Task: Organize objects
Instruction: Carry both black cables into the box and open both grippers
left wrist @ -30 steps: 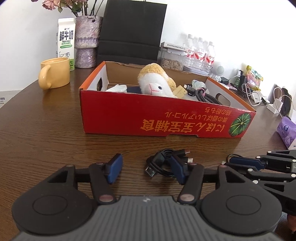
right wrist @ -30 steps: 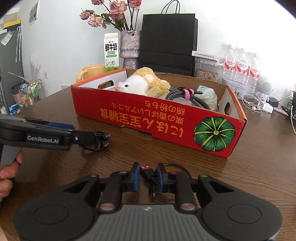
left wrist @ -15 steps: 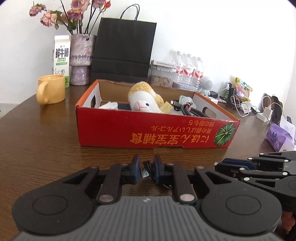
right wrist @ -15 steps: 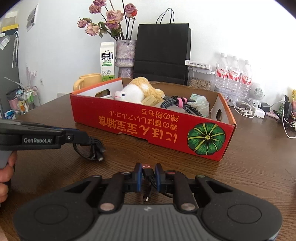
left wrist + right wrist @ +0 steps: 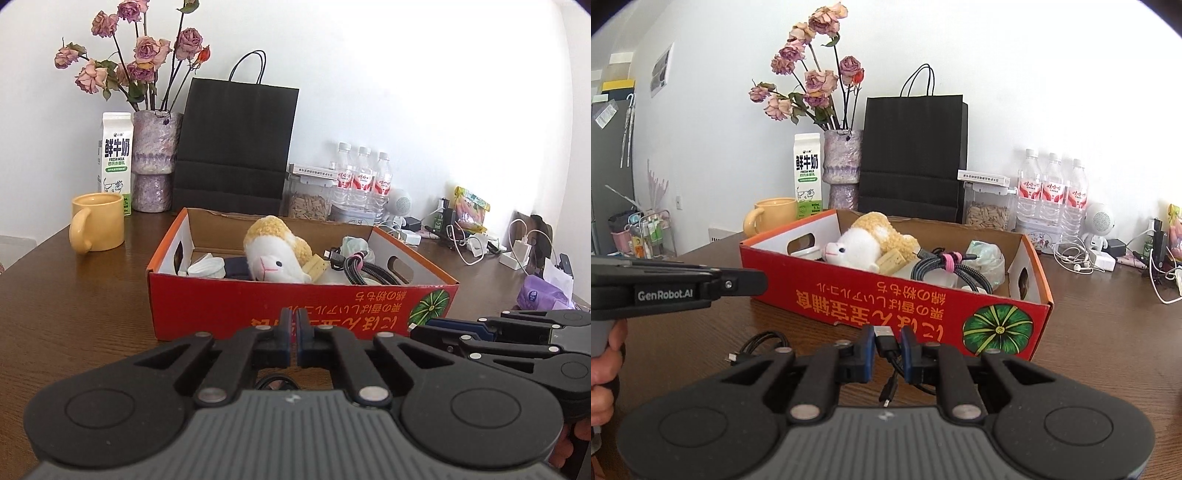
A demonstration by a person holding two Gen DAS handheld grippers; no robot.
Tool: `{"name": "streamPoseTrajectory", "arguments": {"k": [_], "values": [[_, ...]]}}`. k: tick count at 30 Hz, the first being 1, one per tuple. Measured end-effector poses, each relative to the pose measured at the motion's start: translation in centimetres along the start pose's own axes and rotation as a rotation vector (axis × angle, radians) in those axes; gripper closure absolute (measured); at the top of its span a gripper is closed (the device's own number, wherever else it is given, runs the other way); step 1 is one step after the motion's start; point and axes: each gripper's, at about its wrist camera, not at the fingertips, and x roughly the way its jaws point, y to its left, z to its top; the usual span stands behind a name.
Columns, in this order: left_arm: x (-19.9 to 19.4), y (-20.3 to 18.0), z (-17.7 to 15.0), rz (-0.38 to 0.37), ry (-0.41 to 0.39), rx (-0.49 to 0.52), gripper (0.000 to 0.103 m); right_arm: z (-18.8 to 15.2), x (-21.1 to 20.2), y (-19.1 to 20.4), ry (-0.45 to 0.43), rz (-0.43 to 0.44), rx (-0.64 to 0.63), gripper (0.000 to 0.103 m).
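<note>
Between the right tool (image 5: 888, 345)'s blue pads sits the plug of a black USB cable (image 5: 885, 341), gripped; its far end trails under the tool body, out of sight. Only this view shows a loose coil (image 5: 759, 343) on the table (image 5: 1108, 332) near its front edge, below the left tool (image 5: 753, 282). From its own camera the left tool (image 5: 291, 334) is pinched fully together; whether cable lies between is hidden, a loop (image 5: 277, 382) peeking beneath. Beyond stands the red cardboard box (image 5: 221, 306).

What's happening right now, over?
Right tool clamped on black cable. Left tool shut; grip unclear. Red box ahead, nothing blocking.
</note>
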Motion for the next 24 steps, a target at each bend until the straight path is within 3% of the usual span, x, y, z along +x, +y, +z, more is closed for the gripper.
{"name": "streamPoseTrajectory", "arguments": {"k": [4, 5, 6, 8, 12, 13, 14, 15, 17, 24], "values": [[0.2, 0.8, 0.1, 0.017, 0.051, -0.033, 0.095, 0.1, 0.1, -0.2, -0.008, 0.001, 0.007, 0.089], [0.4, 1.0, -0.1, 0.016, 0.078, -0.025, 0.083, 0.0, 0.2, -0.2, -0.005, 0.002, 0.012, 0.089], [0.6, 1.0, -0.3, 0.011, 0.107, -0.016, 0.059, -0.1, 0.2, -0.3, -0.002, 0.003, 0.015, 0.089], [0.8, 0.8, -1.0, 0.018, 0.151, 0.005, 0.036, -0.4, 0.1, -0.4, 0.002, 0.003, 0.022, 0.089], [2.0, 0.0, -2.1, 0.034, 0.248, 0.077, 0.037, -0.6, -0.1, -0.6, 0.005, 0.005, 0.026, 0.089], [2.5, -0.1, -2.4, 0.037, 0.272, 0.083, 0.041, -0.6, -0.1, -0.6, 0.004, 0.005, 0.026, 0.089], [2.8, -0.1, -2.7, 0.043, 0.289, 0.087, 0.057, -0.6, -0.1, -0.6, 0.004, 0.006, 0.026, 0.089], [2.8, -0.1, -2.9, 0.056, 0.279, 0.096, 0.063, -0.6, -0.1, -0.7, 0.003, 0.006, 0.026, 0.089], [2.5, -0.1, -2.8, 0.036, 0.271, 0.083, 0.065, -0.6, -0.2, -0.7, -0.001, 0.007, 0.025, 0.089], [0.4, -0.1, 0.7, 0.029, 0.108, 0.035, 0.066, 0.9, -0.7, -0.8, -0.050, -0.004, 0.016, 0.089]]}}
